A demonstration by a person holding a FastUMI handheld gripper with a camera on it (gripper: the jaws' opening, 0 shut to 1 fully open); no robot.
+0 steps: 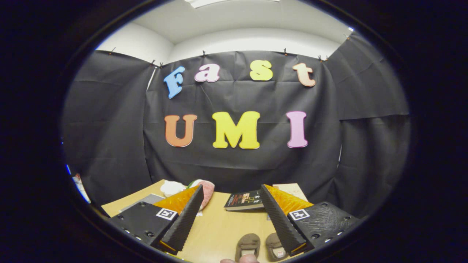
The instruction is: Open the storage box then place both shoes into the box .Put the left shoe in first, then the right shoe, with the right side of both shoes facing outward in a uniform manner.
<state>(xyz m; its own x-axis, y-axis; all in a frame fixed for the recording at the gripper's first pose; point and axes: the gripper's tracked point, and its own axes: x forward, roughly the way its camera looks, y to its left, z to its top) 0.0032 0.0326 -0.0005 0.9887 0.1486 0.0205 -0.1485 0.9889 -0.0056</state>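
Observation:
Two small brown shoes lie side by side on the wooden table, low between my fingers: the left one (248, 246) and the right one (275, 248), which the right finger partly covers. My gripper (231, 193) is open, held well above the table. Its black ribbed fingers (184, 219) stand wide apart with nothing between them.
A dark book (244, 201) lies on the table (219, 226) beyond the fingers, with a pale sheet or board (292, 190) behind it. A white and pink soft object (204, 188) sits beyond the left finger. A grey flat thing (146, 200) lies at the left. A fingertip (241, 259) shows below the shoes.

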